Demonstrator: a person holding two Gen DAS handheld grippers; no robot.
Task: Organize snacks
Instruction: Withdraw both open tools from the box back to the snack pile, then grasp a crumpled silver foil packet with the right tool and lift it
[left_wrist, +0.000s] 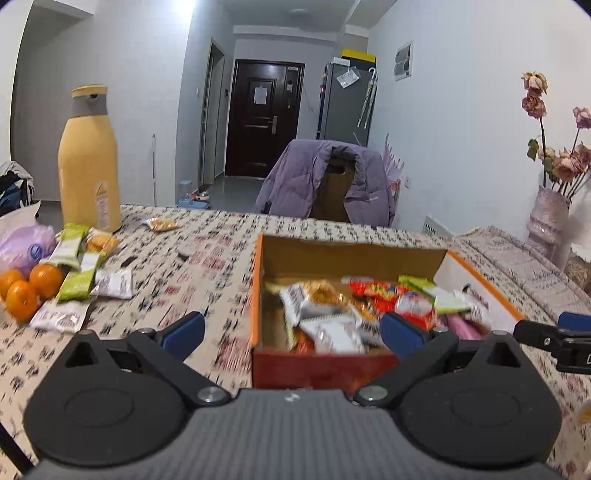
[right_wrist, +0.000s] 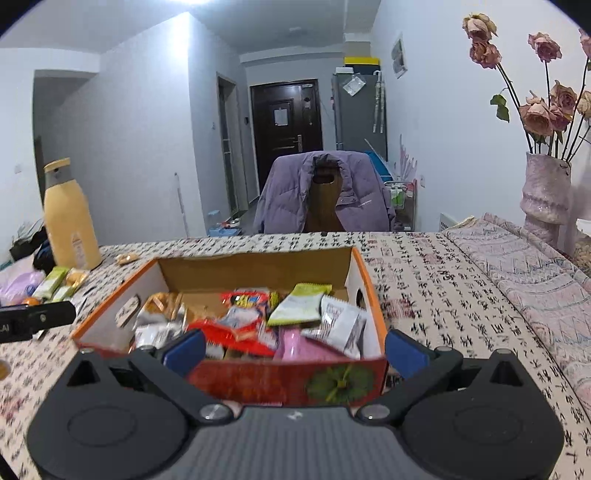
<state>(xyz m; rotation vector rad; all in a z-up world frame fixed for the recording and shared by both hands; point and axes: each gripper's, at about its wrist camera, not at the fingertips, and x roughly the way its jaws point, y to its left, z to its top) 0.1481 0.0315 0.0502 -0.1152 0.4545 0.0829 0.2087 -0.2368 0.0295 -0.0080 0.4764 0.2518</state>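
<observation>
Left claw (left_wrist: 291, 332) and right claw (right_wrist: 295, 349) both gape wide, level, holding nothing

Both wrist views: box (left_wrist: 347, 254) close ahead.

**Counts on the table**

One cardboard box (right_wrist: 360, 273) sits on the patterned tablecloth (left_wrist: 207, 258), heaped with wrapped snacks (right_wrist: 295, 306); the pile overlaps too much, and is too blurred, to give an exact number, though it is clearly more than ten. Outside the box, three oranges (left_wrist: 44, 280) lie together. Beside them are three green-and-white bars (left_wrist: 79, 280), two white packets (left_wrist: 112, 283), and two small orange-tinted packets (left_wrist: 101, 242), one of them farther back alone. One tall yellow bottle (left_wrist: 88, 158) stands behind them. One vase (right_wrist: 546, 192) holds dried roses. One chair (right_wrist: 325, 195) carries one purple jacket (left_wrist: 295, 181). Two grippers are in view.
</observation>
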